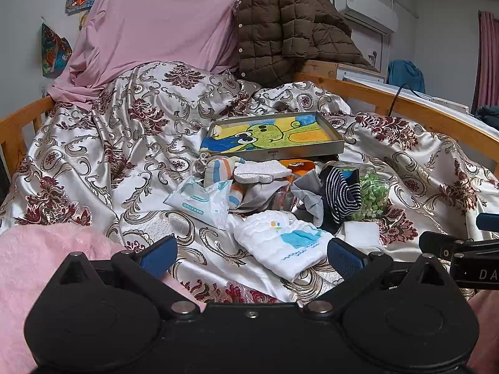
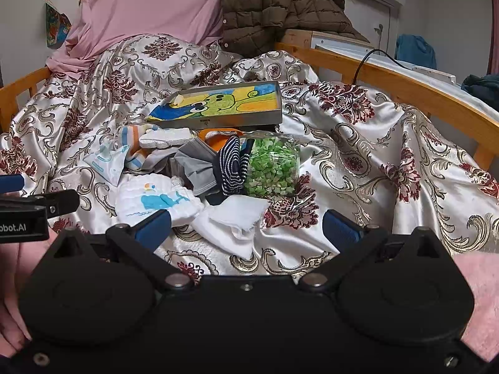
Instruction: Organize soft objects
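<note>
Left wrist view: left gripper (image 1: 252,257) wide apart, holding nothing | white whale cloth (image 1: 282,243) low in the middle, just past its fingers | striped sock (image 1: 338,191) right of center | tray (image 1: 276,137) above the pile || Right wrist view: right gripper (image 2: 248,226) wide apart, holding nothing | white whale cloth (image 2: 156,198) lower left | bag of green bits (image 2: 271,166) in the middle | shiny bedspread (image 2: 389,162) under everything

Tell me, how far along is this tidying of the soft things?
Nothing looks sorted yet. The whale cloth, striped sock and grey cloth lie jumbled in one pile below the tray. Both the left gripper and right gripper are open and empty, so all the sorting remains.
</note>
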